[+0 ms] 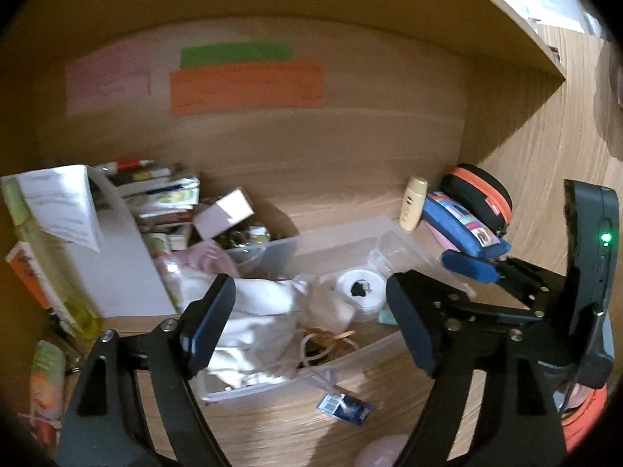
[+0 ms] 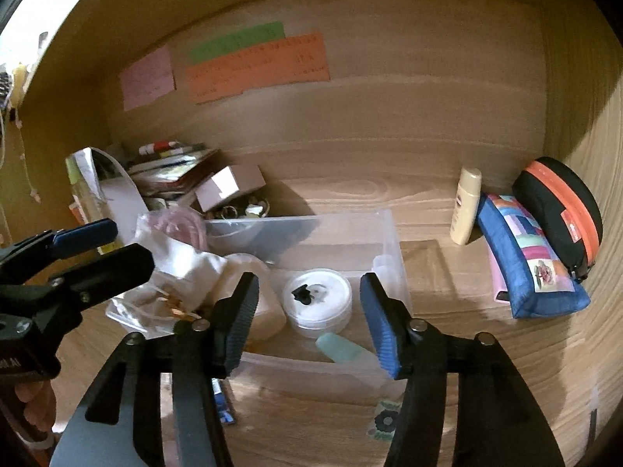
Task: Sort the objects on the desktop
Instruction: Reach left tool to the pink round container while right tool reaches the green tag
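A clear plastic bin (image 1: 350, 239) (image 2: 393, 241) sits on the wooden desk. It holds a white round container (image 1: 360, 292) (image 2: 317, 301), white pouches (image 1: 268, 311) (image 2: 194, 268) and a pale green tube (image 2: 342, 348). My left gripper (image 1: 311, 319) is open and empty, hovering over the bin's front. My right gripper (image 2: 309, 323) is open and empty, just above the round container. The right gripper also shows at the right of the left wrist view (image 1: 479, 272); the left one shows at the left of the right wrist view (image 2: 105, 253).
A cream bottle (image 2: 465, 206), a blue patchwork pouch (image 2: 525, 257) and a black-orange case (image 2: 560, 210) stand at the right wall. Books, boxes and papers (image 1: 117, 233) pile at the left. A small blue packet (image 1: 344, 408) lies on the desk before the bin. Coloured notes (image 2: 257, 66) hang on the back wall.
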`<state>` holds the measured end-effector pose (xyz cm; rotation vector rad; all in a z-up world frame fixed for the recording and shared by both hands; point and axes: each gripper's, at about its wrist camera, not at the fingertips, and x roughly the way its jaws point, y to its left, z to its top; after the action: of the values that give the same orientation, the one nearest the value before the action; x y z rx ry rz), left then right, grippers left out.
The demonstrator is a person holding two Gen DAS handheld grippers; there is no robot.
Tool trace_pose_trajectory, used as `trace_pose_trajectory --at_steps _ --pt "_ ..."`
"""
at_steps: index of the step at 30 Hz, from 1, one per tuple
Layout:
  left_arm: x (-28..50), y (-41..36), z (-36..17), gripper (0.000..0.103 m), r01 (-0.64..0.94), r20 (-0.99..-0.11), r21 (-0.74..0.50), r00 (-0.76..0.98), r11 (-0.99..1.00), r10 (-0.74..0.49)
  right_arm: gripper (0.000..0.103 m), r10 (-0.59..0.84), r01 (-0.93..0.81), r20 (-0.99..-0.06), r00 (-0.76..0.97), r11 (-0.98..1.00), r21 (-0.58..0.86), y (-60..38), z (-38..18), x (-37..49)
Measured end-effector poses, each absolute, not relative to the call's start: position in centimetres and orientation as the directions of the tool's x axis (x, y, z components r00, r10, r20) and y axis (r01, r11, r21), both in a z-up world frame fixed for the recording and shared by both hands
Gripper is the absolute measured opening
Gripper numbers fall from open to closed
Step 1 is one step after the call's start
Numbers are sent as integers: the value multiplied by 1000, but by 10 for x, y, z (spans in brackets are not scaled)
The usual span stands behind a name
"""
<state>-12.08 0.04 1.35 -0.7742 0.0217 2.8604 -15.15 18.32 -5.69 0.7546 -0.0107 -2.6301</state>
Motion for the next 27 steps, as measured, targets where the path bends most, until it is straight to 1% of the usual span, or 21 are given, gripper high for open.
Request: trace_pose_trajectory --at_steps 2,3,5,7,9,12,15,27 --pt "-115 -4 16 85 -162 -492 -28 -857 -986 155 62 -376 374 -491 -786 -921 107 184 -52 -145" --pt "-111 -7 17 87 -153 -487 -30 -861 -988 148 63 -374 374 -480 -794 -922 99 185 -49 -140" --pt "-107 -11 18 89 -144 -482 -34 -864 -989 142 65 -370 374 -468 -803 -923 89 187 -44 -133" --pt "-101 -14 17 90 -138 -481 -34 -866 -990 137 71 -359 367 -459 -812 -927 76 190 -40 -123" --pt "-97 -15 15 90 -134 -484 -31 -865 -990 133 82 -350 359 -457 -818 -931 70 195 -39 -115" --pt "-90 -15 9 91 -131 -497 -37 -858 -991 132 83 -330 338 -450 -830 -939 67 205 -40 -102" --pt "-84 -14 1 91 -129 -516 -45 -846 -991 133 83 -307 321 -463 -832 -946 49 214 -45 -93" --pt "-55 7 -47 91 -186 -622 -67 -760 -980 187 83 -232 250 -554 -800 -967 44 258 -85 -63"
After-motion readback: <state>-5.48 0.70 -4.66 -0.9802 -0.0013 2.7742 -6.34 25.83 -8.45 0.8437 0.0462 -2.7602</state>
